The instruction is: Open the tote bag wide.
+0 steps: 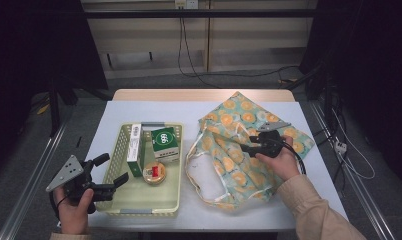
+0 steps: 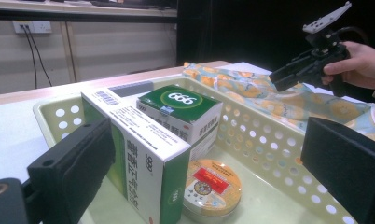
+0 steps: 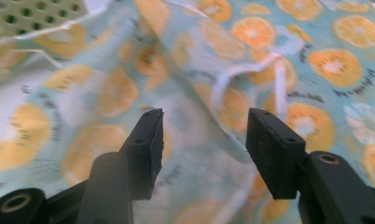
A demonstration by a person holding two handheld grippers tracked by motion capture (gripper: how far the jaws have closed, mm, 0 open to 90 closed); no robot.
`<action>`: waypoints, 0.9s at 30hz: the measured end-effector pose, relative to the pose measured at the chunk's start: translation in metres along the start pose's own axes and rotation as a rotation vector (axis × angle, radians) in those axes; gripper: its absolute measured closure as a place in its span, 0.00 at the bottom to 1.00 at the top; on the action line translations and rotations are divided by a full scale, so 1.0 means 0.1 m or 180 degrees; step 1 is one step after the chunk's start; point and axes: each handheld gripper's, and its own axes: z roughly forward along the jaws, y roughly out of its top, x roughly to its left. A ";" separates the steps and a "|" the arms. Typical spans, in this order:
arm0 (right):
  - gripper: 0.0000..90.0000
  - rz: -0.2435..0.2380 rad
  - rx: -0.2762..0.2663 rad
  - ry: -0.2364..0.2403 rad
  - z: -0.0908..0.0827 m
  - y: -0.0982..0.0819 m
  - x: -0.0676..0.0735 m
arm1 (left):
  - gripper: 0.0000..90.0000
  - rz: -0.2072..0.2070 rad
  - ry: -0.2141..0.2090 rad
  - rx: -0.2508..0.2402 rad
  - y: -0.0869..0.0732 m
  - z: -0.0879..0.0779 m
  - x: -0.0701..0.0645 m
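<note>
A pale green perforated basket (image 1: 139, 207) (image 2: 269, 135) holds a tall white-and-green box (image 1: 135, 147) (image 2: 143, 158), a green box marked 666 (image 1: 165, 141) (image 2: 181, 109) and a round yellow tin (image 1: 154, 173) (image 2: 211, 186). To its right lies a cloth bag (image 1: 229, 165) (image 2: 269, 93) (image 3: 269, 70) printed with orange slices. My left gripper (image 1: 114, 169) (image 2: 209, 158) is open at the basket's near left corner, facing its contents. My right gripper (image 1: 245, 147) (image 2: 281, 79) (image 3: 204, 140) hovers over the bag, its jaws apart with nothing between them.
The table (image 1: 154, 107) has a light cover and a wooden strip along its far edge. The bag's white handles (image 1: 204, 192) loop toward the front edge. A corner of the basket (image 3: 31, 14) lies beyond the bag in the right gripper view. Cables hang by the right edge.
</note>
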 end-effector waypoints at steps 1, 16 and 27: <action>0.51 -0.0040 0.0001 0.0029 0.00 0.01 0.05 | 0.03 0.0002 -0.0003 -0.0001 0.00 0.00 0.00; 0.62 -0.0308 0.0373 0.0160 0.34 -0.19 0.37 | 0.03 0.0001 -0.0004 -0.0008 0.00 -0.01 0.01; 1.00 -0.0258 0.0386 0.0095 0.35 -0.17 0.22 | 0.03 0.0016 -0.0015 -0.0006 0.00 0.00 0.00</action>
